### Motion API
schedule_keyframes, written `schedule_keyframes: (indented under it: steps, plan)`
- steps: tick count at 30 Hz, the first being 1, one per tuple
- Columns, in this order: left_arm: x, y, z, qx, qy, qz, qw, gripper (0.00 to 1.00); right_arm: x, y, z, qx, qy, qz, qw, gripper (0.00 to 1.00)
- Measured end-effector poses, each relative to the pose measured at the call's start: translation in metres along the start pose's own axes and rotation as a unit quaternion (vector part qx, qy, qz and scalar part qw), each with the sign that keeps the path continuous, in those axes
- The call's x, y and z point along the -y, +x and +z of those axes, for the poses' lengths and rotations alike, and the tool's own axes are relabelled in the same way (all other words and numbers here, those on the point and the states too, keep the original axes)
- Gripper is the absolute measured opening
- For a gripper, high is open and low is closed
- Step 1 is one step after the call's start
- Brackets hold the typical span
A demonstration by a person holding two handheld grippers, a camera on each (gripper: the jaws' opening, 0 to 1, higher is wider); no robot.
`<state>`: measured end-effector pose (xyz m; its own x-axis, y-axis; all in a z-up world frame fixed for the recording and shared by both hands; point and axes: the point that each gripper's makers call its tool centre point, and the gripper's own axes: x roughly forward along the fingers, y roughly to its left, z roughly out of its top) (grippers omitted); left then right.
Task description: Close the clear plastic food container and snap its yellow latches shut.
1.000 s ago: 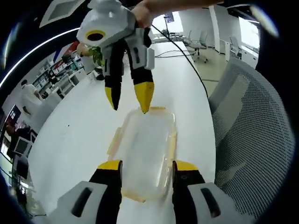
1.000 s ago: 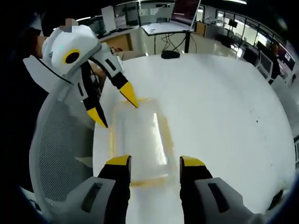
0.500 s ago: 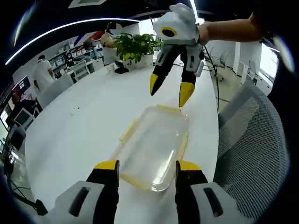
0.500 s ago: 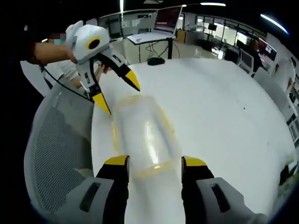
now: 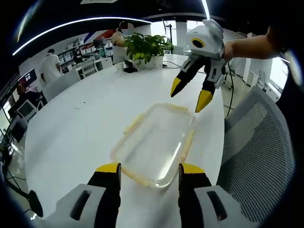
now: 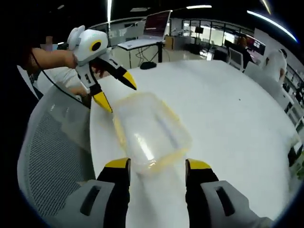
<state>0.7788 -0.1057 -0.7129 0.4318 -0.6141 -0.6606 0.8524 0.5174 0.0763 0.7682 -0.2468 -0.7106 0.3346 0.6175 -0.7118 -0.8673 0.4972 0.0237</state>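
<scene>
The clear plastic container [image 5: 154, 142] lies flat on the white table [image 5: 76, 137] with its lid on and yellow latches [image 5: 133, 124] along its edges. I cannot tell whether the latches are snapped. My left gripper [image 5: 150, 171] is open, its jaws on either side of the container's near end without touching it. Beyond the far end hovers my right gripper [image 5: 189, 95], open and held by a hand. From the right gripper view, the container [image 6: 149, 130] sits just ahead of my open right gripper [image 6: 158, 166]. My left gripper [image 6: 116, 91] hangs open by the container's far corner.
A grey mesh chair [image 5: 256, 156] stands against the table edge beside the container, also visible as the chair [image 6: 52, 156]. A potted plant [image 5: 142, 47] and a black cable [image 5: 228, 95] sit farther along the table. People stand by desks in the background.
Both grippers have drawn back and up from the container's ends. The right gripper's fingertip, which rested at the far rim a second ago, is now off it. Both stay open.
</scene>
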Motion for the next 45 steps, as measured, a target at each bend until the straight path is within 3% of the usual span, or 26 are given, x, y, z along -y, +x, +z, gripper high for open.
schedule_keyframes:
  steps: [12, 17, 23, 45]
  plan:
    - [-0.009, -0.001, -0.003, 0.009, -0.029, 0.021, 0.9993, 0.45, -0.010, 0.014, -0.005, 0.008, 0.015, -0.019, 0.9997, 0.43]
    - [-0.010, 0.002, -0.007, 0.012, -0.066, 0.008, 0.9977, 0.45, -0.007, 0.016, -0.005, 0.014, 0.029, -0.031, 0.9990, 0.43]
    - [-0.006, 0.004, -0.005, 0.009, -0.065, -0.007, 0.9978, 0.42, -0.005, 0.019, -0.005, 0.014, 0.030, -0.035, 0.9989, 0.44]
    - [-0.039, 0.027, 0.012, 0.006, -0.067, -0.005, 0.9977, 0.41, 0.034, 0.030, 0.009, 0.017, 0.041, -0.054, 0.9976, 0.44]
